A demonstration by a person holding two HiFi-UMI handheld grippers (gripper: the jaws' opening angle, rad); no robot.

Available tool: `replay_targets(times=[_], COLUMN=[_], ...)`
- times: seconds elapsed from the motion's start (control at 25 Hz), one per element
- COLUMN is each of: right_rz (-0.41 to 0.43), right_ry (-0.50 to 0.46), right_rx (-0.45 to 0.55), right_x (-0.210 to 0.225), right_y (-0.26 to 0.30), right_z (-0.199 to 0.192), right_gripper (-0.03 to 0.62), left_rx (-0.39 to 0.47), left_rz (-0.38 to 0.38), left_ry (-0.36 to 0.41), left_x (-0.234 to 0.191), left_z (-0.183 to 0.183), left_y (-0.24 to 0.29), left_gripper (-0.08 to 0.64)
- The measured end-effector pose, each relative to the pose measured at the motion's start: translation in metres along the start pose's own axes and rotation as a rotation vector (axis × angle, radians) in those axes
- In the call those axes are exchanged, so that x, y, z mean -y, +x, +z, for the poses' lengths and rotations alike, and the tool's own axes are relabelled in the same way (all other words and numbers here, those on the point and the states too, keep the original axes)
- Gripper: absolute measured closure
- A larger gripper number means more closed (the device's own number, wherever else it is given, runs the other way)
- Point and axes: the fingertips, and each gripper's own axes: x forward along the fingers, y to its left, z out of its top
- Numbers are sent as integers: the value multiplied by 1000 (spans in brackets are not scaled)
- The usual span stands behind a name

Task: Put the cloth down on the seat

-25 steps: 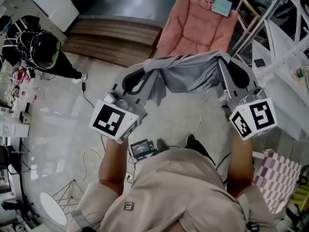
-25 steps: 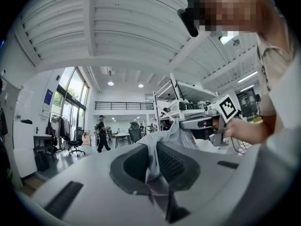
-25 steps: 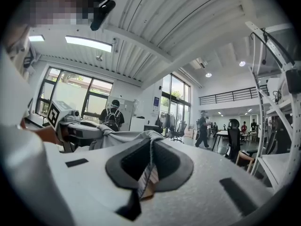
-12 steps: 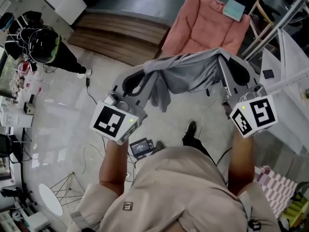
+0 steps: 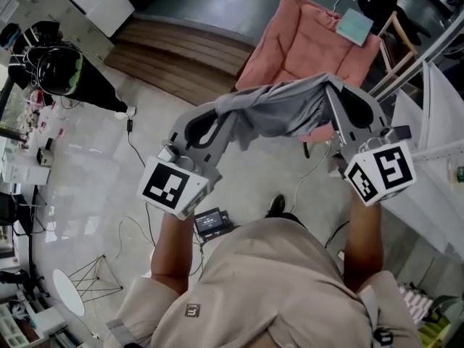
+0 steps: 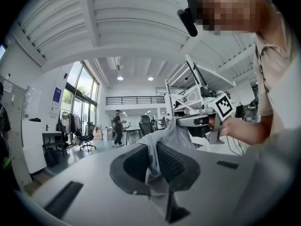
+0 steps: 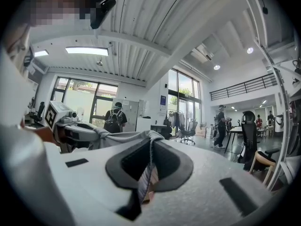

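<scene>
Midair, cloth (image 5: 279, 111) pinched in both jaws.

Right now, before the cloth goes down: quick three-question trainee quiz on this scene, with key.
1. True or false: the cloth already lies on the seat of the chair.
2. What holds the cloth? A: the left gripper only. B: the right gripper only. C: both.
3. Fill in: the chair is ___ in colour.
Key: 1 false, it hangs stretched between the grippers. 2 C, each is shut on the cloth. 3 pink.
</scene>
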Motion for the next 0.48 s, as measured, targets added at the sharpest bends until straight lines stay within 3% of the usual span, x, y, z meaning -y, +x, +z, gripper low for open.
replay_targets(times=[0.24,0.48], right_rz=[14,28], right_ry=[19,36], right_rx=[0,-2], right_x=[74,105], right_y=[5,9], right_z=[-15,-24], right_gripper=[588,588], left_rx=[8,-28], left_rz=[17,38], left_ry=[3,-3], left_x=[13,17], left_z=[4,1], left_y=[76,106], left_gripper=[526,527])
